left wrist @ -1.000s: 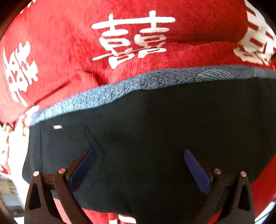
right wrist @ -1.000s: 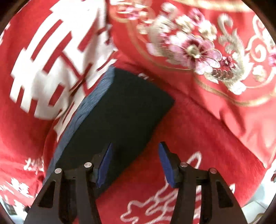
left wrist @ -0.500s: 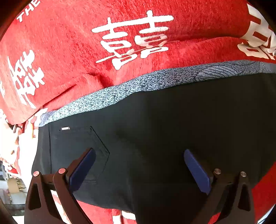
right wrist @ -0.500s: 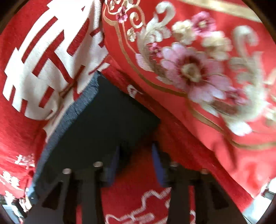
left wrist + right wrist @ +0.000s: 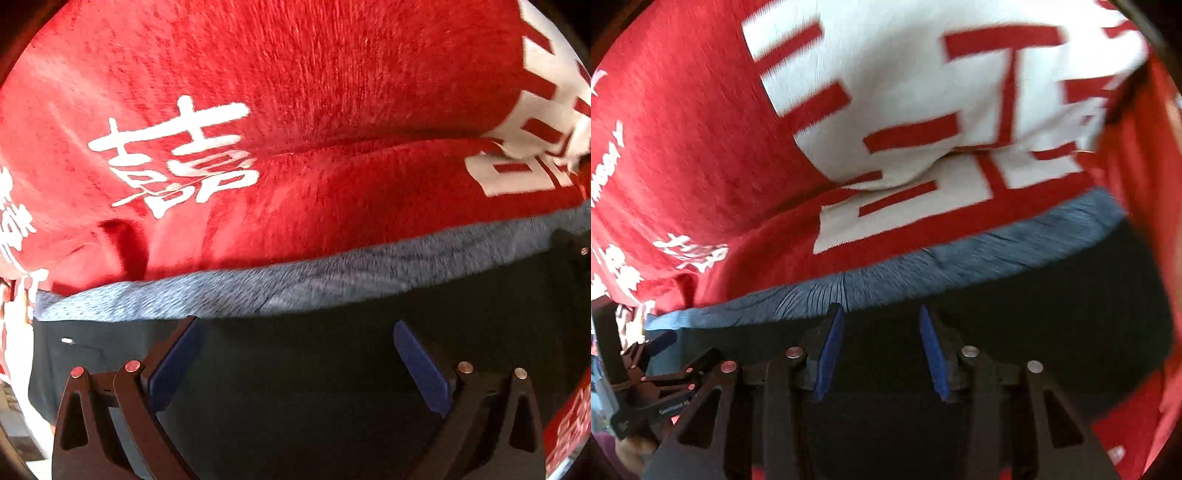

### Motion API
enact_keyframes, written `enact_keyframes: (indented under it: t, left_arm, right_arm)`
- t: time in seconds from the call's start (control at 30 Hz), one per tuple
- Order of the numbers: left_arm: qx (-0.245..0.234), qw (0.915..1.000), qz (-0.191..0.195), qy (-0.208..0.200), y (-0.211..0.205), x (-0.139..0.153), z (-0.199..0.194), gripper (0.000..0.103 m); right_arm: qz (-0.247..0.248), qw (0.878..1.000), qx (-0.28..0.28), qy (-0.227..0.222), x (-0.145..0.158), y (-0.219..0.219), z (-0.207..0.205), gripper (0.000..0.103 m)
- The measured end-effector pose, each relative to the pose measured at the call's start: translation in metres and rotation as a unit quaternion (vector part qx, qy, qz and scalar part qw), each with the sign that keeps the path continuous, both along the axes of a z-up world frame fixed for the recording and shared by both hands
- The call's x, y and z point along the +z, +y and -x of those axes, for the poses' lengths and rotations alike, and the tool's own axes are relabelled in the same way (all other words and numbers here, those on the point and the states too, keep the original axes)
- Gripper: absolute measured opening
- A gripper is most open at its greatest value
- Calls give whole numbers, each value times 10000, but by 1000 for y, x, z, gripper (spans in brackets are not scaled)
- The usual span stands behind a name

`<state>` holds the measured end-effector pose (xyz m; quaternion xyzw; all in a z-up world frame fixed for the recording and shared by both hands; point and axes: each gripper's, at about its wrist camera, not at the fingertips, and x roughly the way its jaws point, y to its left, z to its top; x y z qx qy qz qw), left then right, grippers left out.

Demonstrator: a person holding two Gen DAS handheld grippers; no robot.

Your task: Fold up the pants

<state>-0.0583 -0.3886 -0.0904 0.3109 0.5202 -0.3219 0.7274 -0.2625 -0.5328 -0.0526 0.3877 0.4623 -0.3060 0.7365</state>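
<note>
The folded black pants (image 5: pixel 314 369) lie flat on a red blanket, with a grey speckled waistband (image 5: pixel 258 288) along their far edge. My left gripper (image 5: pixel 295 354) is open wide, low over the pants near the waistband, holding nothing. In the right wrist view the same pants (image 5: pixel 1034 321) and the waistband (image 5: pixel 923 273) fill the lower half. My right gripper (image 5: pixel 881 347) is open over the black cloth just short of the waistband, empty. The left gripper shows at the far left of the right wrist view (image 5: pixel 657 373).
The red blanket (image 5: pixel 295 110) with white characters covers the whole surface beyond the pants and has soft ridges. A large white character block (image 5: pixel 923 92) lies past the waistband. A patterned cloth edge shows at the left (image 5: pixel 14 332).
Both grippers moved forward over the pants toward the waistband. The right gripper swung from the pants' corner to face the waistband. Its jaws, narrowed half a second ago, are wider again.
</note>
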Motion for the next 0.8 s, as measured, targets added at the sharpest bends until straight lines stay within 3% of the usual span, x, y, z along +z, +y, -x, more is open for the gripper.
enact_keyframes:
  t: [0.2, 0.3, 0.4, 0.5, 0.6, 0.7, 0.8]
  left_arm:
    - [103, 9999, -56, 34, -3, 1, -21, 103]
    - [-2, 10000, 38, -26, 5, 15, -26, 103]
    - [-115, 9999, -46, -17, 23, 25, -22, 103]
    - [-93, 9997, -183, 128, 49, 24, -15, 103]
    - [-86, 9979, -585, 266, 70, 3, -1, 103]
    - [156, 9985, -386, 356, 86, -2, 4, 103]
    - [131, 9984, -426, 346, 85, -2, 5, 103]
  right_arm:
    - [585, 9962, -189, 618, -12, -23, -15, 46]
    - [266, 9967, -583, 490, 1, -32, -4, 51]
    - [72, 9985, -503, 213, 21, -13, 8, 64]
    - [-32, 9996, -203, 206, 34, 24, 19, 64]
    - [-98, 9993, -36, 373, 33, 61, 27, 65]
    - [-272, 9980, -105, 557, 14, 80, 39, 65]
    - [-152, 9986, -140, 482, 19, 89, 52, 66]
